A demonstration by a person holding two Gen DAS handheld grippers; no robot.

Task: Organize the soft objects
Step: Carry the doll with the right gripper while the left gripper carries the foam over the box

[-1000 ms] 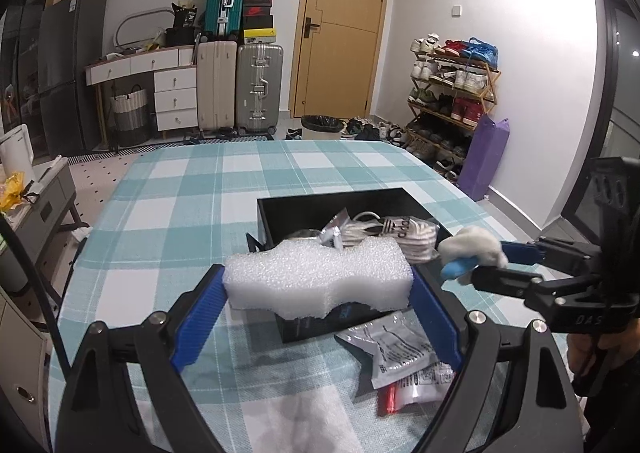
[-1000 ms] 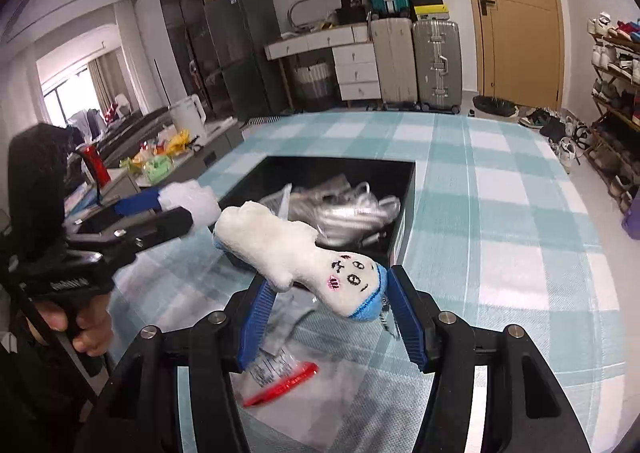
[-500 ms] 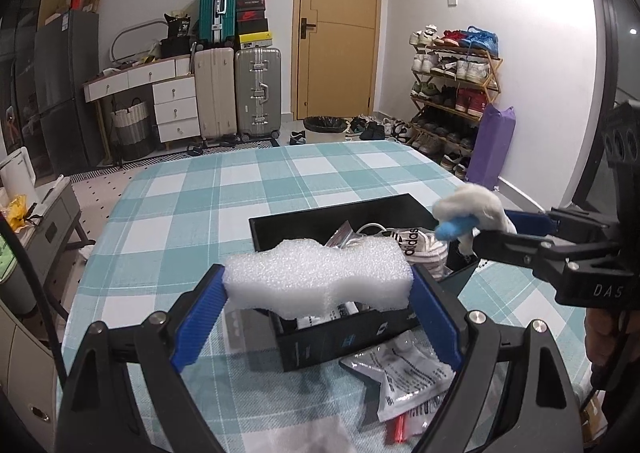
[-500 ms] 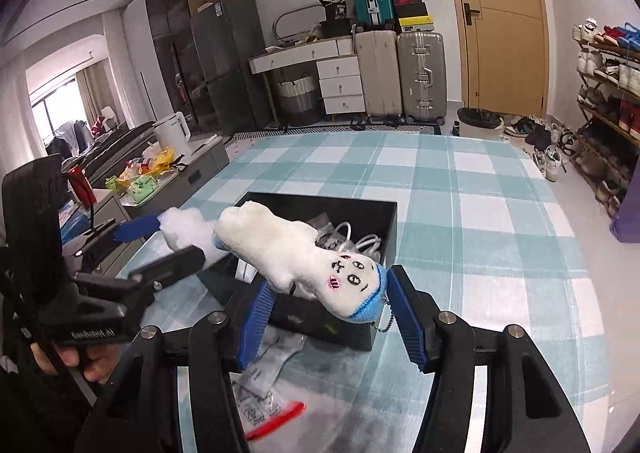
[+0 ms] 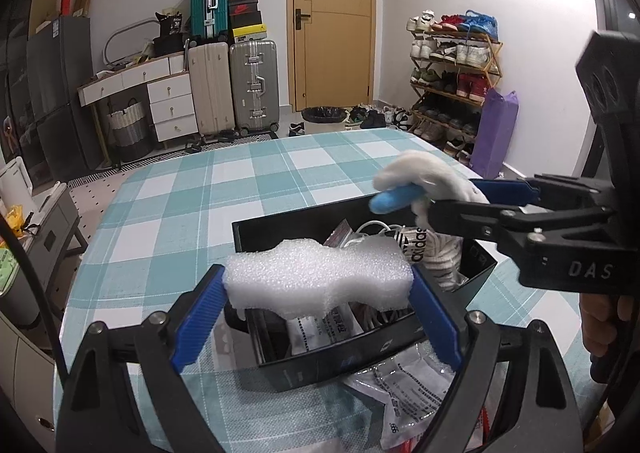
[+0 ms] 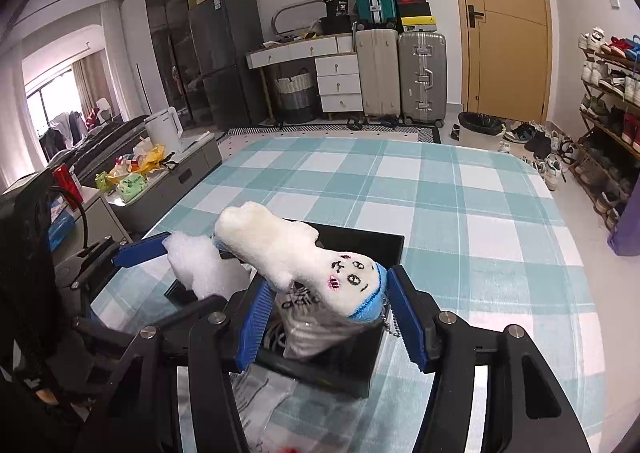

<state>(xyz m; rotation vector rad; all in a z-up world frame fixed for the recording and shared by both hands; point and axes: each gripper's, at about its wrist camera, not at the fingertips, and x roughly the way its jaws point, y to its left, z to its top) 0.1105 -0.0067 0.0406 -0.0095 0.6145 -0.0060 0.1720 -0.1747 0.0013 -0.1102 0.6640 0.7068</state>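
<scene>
My left gripper (image 5: pixel 316 293) is shut on a white foam block (image 5: pixel 318 279) and holds it above the near part of a black box (image 5: pixel 280 219). My right gripper (image 6: pixel 330 311) is shut on a white plush doll with a blue cap (image 6: pixel 304 259) and holds it over the same box (image 6: pixel 380 243). The doll also shows in the left wrist view (image 5: pixel 424 177), above the box's right side. The foam block shows in the right wrist view (image 6: pixel 198 267). The box holds white cables, plastic packets and a striped Adidas item (image 5: pixel 430 249).
The box sits on a table with a teal and white checked cloth (image 5: pixel 224 189). Plastic packets (image 5: pixel 404 385) lie on the cloth in front of the box. Suitcases, a drawer unit, a door and a shoe rack stand behind the table.
Both grippers have risen and moved forward over the black box, each still holding its object. The box now sits lower and closer in both views.
</scene>
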